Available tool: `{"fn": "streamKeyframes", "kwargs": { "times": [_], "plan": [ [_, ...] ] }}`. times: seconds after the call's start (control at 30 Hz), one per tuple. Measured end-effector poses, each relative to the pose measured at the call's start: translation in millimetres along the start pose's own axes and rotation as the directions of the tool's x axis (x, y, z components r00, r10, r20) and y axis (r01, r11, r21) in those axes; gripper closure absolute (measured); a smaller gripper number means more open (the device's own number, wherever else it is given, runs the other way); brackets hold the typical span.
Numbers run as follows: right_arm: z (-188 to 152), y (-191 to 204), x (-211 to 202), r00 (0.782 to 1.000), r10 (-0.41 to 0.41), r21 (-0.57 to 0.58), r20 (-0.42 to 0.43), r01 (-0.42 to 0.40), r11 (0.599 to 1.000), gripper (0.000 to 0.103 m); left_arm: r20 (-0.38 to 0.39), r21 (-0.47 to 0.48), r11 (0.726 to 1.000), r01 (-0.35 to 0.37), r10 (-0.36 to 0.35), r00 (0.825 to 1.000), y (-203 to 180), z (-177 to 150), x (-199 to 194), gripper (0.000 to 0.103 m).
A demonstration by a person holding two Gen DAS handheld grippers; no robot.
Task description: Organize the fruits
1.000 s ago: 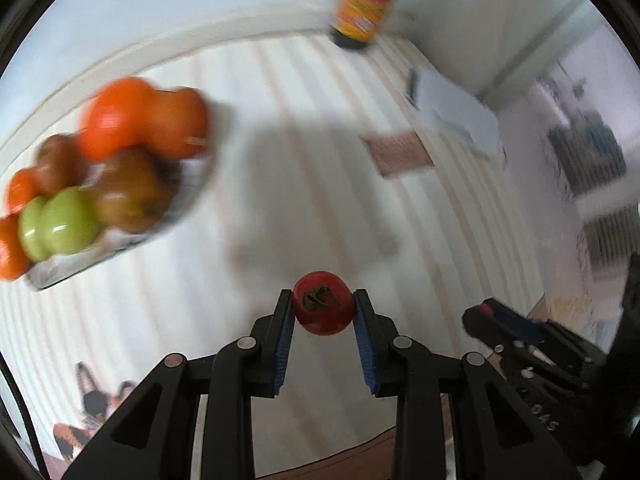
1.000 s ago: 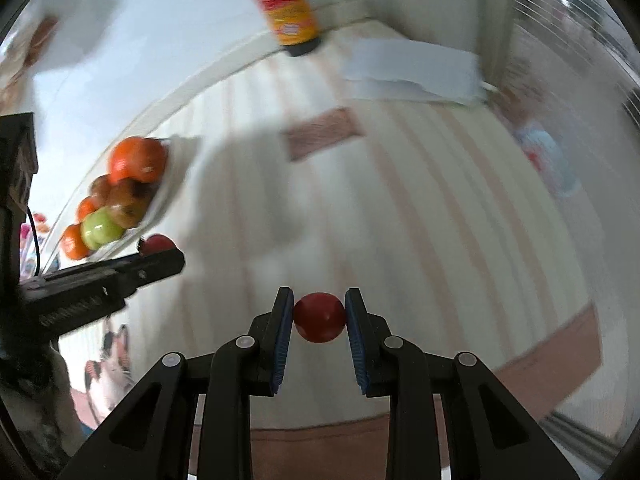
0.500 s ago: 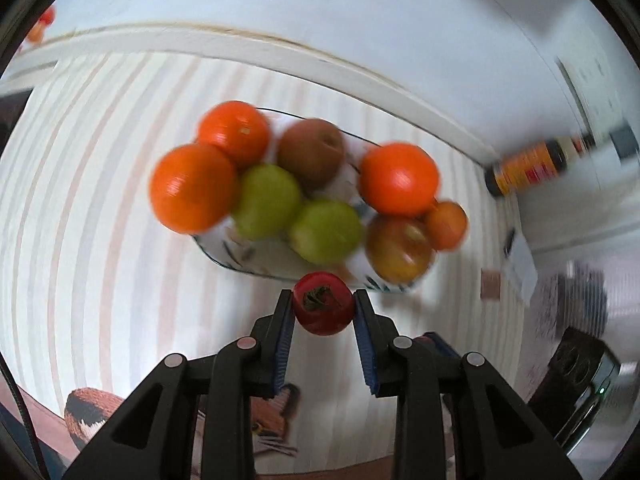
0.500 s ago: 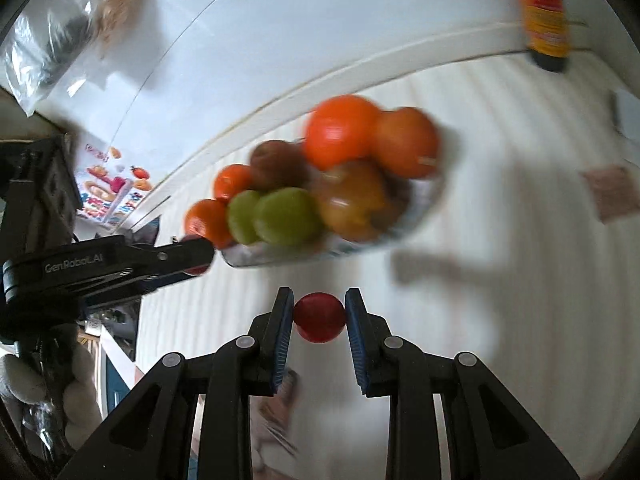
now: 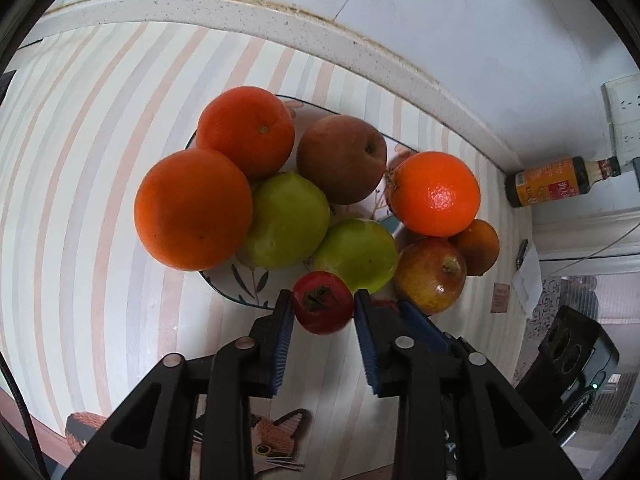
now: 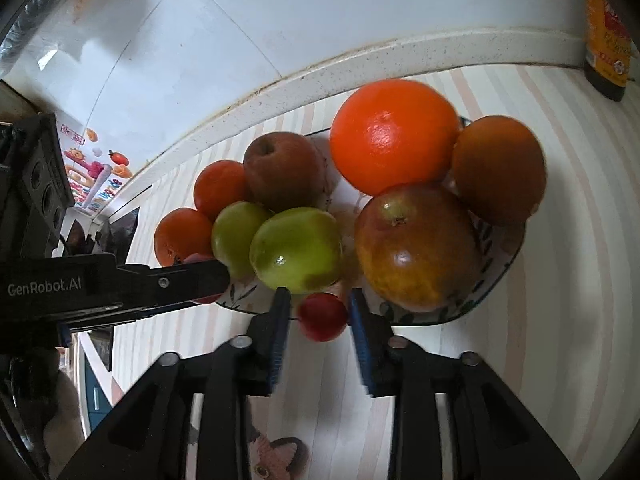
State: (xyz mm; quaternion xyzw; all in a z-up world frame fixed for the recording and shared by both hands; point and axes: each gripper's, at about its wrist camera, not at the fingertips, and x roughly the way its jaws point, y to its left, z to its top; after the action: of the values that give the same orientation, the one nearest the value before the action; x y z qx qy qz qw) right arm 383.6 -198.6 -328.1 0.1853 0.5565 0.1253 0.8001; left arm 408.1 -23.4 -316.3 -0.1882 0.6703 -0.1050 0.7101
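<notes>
Both grippers hung over the near rim of the fruit bowl (image 5: pixel 224 280), each w/ a small red fruit between its blue pads. Left gripper (image 5: pixel 323 308): jaws were opening, but the left red fruit (image 5: pixel 323 303) sat snug between the pads, calyx facing the camera, no clear gap either side, so it read as held. Right gripper (image 6: pixel 318 312): jaws also opening, and here daylight showed on both sides of the right red fruit (image 6: pixel 322 316), so the pads weren't pressing; fruit looked let go, right at the rim edge below the green fruit (image 6: pixel 297 250). Key relation: bowl lay straight ahead of and just beyond both fingertip pairs, already piled w/ oranges, green fruits and apples; only free spot seemed the near rim strip. Both fruits are round, no long axis to mind. In the right view the left gripper (image 6: pixel 208 276) reached in from the side, tips near the same rim, so the two hands were close together, roughly equally near. Vs. a sec ago: grippers were then out over the striped tablecloth (image 5: pixel 100 200) w/ the bowl off to the side, both clamped tight; half a sec ago the bowl had swung in front, jaws not yet parting.
</notes>
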Motion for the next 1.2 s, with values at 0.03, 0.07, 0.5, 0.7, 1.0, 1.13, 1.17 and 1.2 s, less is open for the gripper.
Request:
{"fn": "streamKeyframes", "kwargs": {
  "times": [0.03,0.07,0.5,0.7,1.0,1.13,1.17,1.2],
  "plan": [
    [-0.1,0.4,0.7,1.0,0.003,0.002,0.003,-0.003,1.0,0.054,-0.008,-0.003,1.0,-0.014,0.014,1.0,-0.6,0.6,0.8,0.065],
    [-0.7,0.7,0.3,1.0,0.017,0.005,0.005,-0.017,1.0,0.046,-0.009,-0.002,1.0,-0.017,0.017,1.0,-1.3,1.6,0.8,0.063],
    [-20.7,4.3,-78.8,0.968,-0.249,-0.026,0.039,0.25,0.968,0.004,0.176,0.102,0.941,-0.322,0.302,0.937,-10.4,-28.1,-48.1,0.005],
    [-13.6,5.3,-115.9,0.942,-0.326,-0.052,0.075,0.33,0.943,0.002,0.227,0.103,0.925,-0.367,0.337,0.914,-11.8,-55.9,-65.2,0.004],
    [-30.5,39.6,-178.8,0.937,-0.321,-0.09,0.141,0.335,0.938,0.002,0.365,0.119,0.931,-0.345,0.282,0.887,-37.0,-113.5,-130.2,0.004],
    [-54.6,63.7,-223.7,0.929,-0.313,-0.088,0.196,0.335,0.938,0.002,0.439,0.139,0.93,-0.34,0.25,0.863,-41.7,-149.3,-172.7,0.004],
    [-63.4,71.7,-238.0,0.925,-0.311,-0.087,0.218,0.336,0.938,0.002,0.454,0.142,0.93,-0.339,0.243,0.857,-41.3,-156.5,-182.4,0.004],
    [-70.0,78.1,-249.8,0.921,-0.311,-0.086,0.235,0.339,0.937,0.002,0.468,0.146,0.929,-0.34,0.238,0.851,-41.0,-165.6,-193.0,0.004]
  ]
}}
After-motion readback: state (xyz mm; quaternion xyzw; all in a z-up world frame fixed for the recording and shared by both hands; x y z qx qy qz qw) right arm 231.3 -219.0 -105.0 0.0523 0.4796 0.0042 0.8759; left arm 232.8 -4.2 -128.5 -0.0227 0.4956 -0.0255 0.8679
